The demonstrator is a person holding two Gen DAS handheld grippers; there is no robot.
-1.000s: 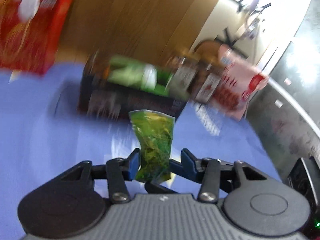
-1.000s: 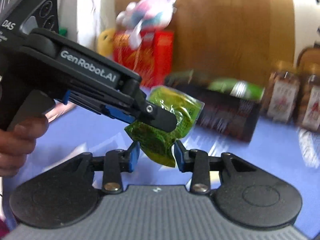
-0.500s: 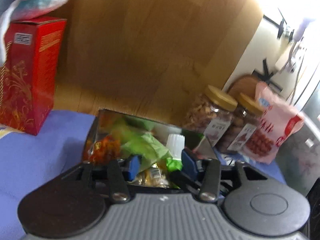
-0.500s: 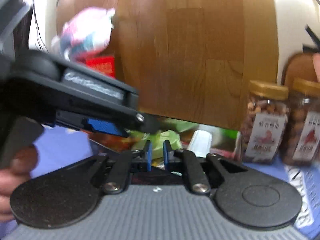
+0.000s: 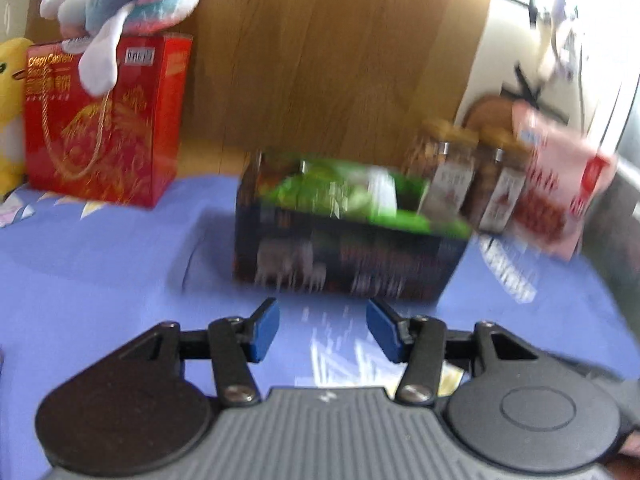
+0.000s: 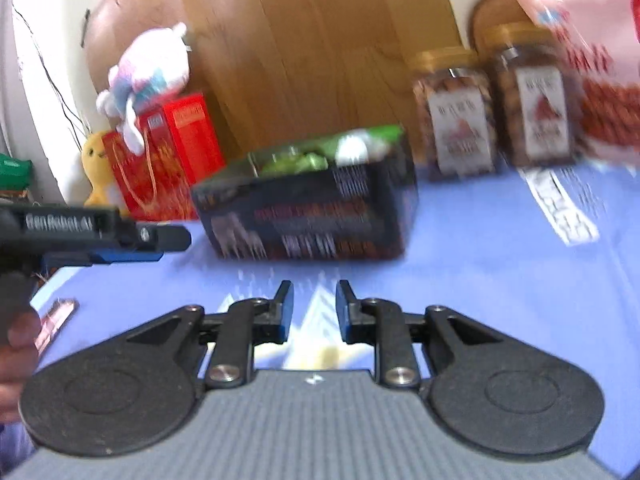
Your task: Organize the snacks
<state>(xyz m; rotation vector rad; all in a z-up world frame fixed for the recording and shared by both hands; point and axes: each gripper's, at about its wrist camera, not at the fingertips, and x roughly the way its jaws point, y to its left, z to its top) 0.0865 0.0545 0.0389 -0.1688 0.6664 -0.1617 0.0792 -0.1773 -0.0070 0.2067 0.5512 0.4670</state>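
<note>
Blue-covered tabletop (image 5: 100,272). Black snack box (image 5: 344,256) of green packets stands ahead of both claws, apart. Left claw (image 5: 323,330) spread, empty; right claw (image 6: 314,312) just opening, empty.

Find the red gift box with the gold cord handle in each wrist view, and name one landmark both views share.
Left wrist view: the red gift box stands at upper left on the blue cloth, under a plush toy.
Right wrist view: the red gift box is at middle left, left of the black snack box.
Shared landmark: the black snack box, centre in both.
</note>
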